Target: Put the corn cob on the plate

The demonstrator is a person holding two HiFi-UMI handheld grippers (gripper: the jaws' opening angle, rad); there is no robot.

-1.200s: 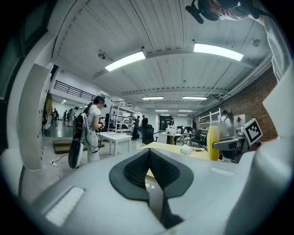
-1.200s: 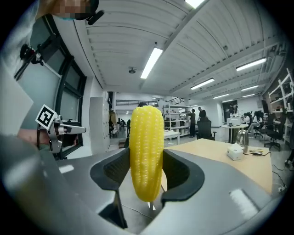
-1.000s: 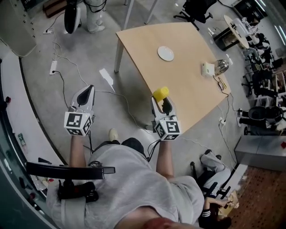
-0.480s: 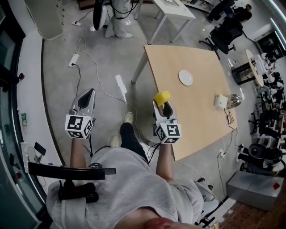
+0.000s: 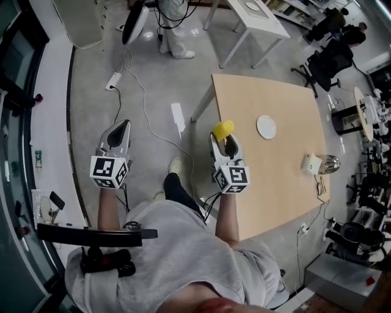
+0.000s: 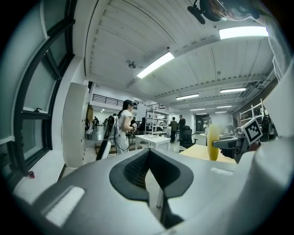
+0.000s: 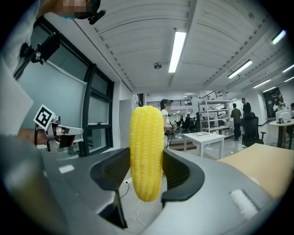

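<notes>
My right gripper is shut on a yellow corn cob, held upright between the jaws over the near left edge of the wooden table. In the right gripper view the corn cob stands tall between the two dark pads. A small white plate lies on the table, to the right of the cob and a bit farther off. My left gripper hangs over the grey floor, left of the table, its jaws closed with nothing in them.
A white box and a shiny glass object sit near the table's right edge. A white side table stands beyond. Cables and a power strip run over the floor. Office chairs stand at the right. People stand farther off.
The view has swung: the table and plate have shifted right and down in the head view. Both grippers keep their places, the right still holding the cob.
</notes>
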